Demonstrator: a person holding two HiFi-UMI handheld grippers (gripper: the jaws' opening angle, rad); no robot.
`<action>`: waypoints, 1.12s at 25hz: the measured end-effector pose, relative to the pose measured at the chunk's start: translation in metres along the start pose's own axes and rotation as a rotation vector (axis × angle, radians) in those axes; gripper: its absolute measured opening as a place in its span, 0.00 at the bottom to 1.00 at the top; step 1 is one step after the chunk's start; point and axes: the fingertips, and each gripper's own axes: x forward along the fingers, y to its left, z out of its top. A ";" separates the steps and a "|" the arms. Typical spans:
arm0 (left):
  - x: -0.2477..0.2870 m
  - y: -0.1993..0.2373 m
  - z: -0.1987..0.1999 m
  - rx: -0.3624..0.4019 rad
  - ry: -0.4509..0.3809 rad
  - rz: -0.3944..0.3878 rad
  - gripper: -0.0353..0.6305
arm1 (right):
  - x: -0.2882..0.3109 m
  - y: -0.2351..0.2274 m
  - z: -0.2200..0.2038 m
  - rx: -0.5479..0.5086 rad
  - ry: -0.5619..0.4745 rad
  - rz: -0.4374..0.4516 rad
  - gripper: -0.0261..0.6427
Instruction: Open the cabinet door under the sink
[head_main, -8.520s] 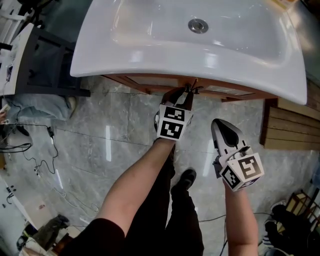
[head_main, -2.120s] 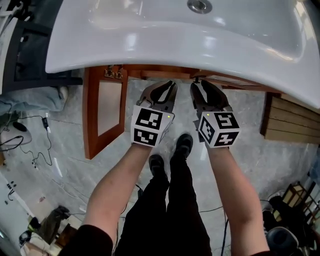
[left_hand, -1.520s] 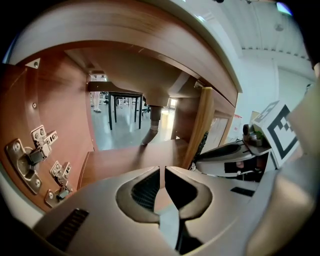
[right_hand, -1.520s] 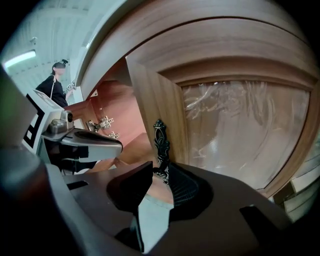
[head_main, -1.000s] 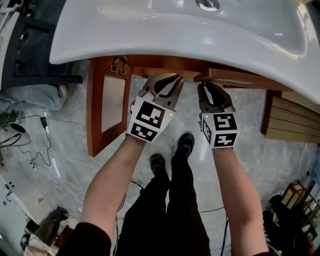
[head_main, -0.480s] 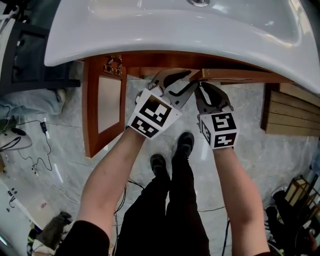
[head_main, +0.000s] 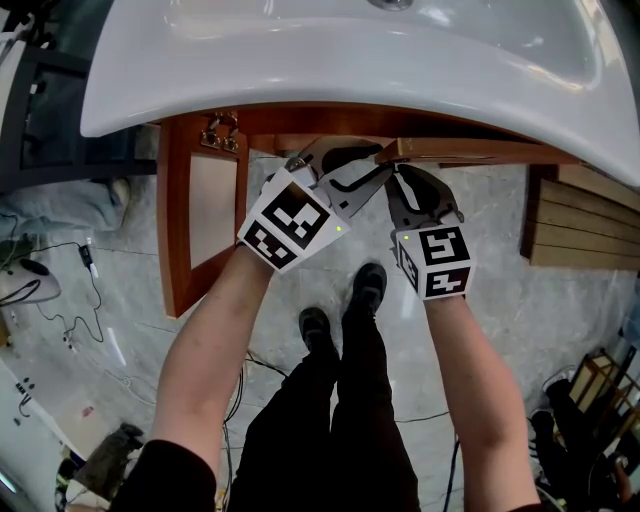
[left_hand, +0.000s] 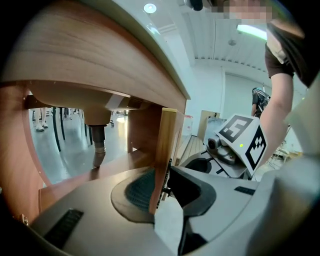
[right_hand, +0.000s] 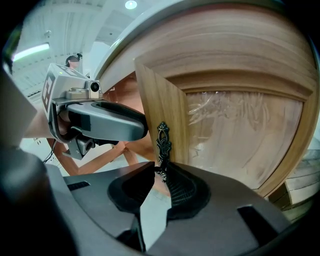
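The right door (head_main: 480, 151) of the cabinet hangs under the sink (head_main: 300, 85), at about 1 o'clock in the head view, and is swung partly out from the frame. The left door (head_main: 205, 210), at 10 o'clock, already stands wide open.

The right gripper (right_hand: 162, 175) has its fingers clenched on the drop of the dark ornate handle (right_hand: 162, 142), which rises at 12 o'clock from them along the door's stile. The left gripper (left_hand: 162, 189) straddles the door's free upright edge. Its fingers have just been closing, and the wooden edge fills the gap between them, with a pad against each face.

The door looks like a stiff framed board. Its weight is probably carried by the hinges, so a light pull along its arc, round toward 3 o'clock, should be enough. The handle is small, thin metal and seems to hang loose. It would serve to start the swing, but it is likely to twist or slip when steering. The stile edge is the sounder hold, being flat, rigid and thick enough for the pads, though the lacquer may be slick. The pale centre panel (right_hand: 240, 135) wears crinkled film and may be thin, so it is best left untouched.
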 end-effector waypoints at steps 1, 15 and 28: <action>0.002 -0.001 0.001 0.006 0.002 -0.004 0.21 | 0.000 -0.001 0.000 -0.002 0.000 -0.002 0.17; -0.002 0.032 -0.009 -0.090 -0.031 0.059 0.08 | -0.001 0.039 -0.027 0.053 0.021 0.073 0.07; -0.018 0.062 -0.031 -0.122 0.014 0.191 0.08 | 0.024 -0.008 0.008 0.066 -0.026 -0.034 0.23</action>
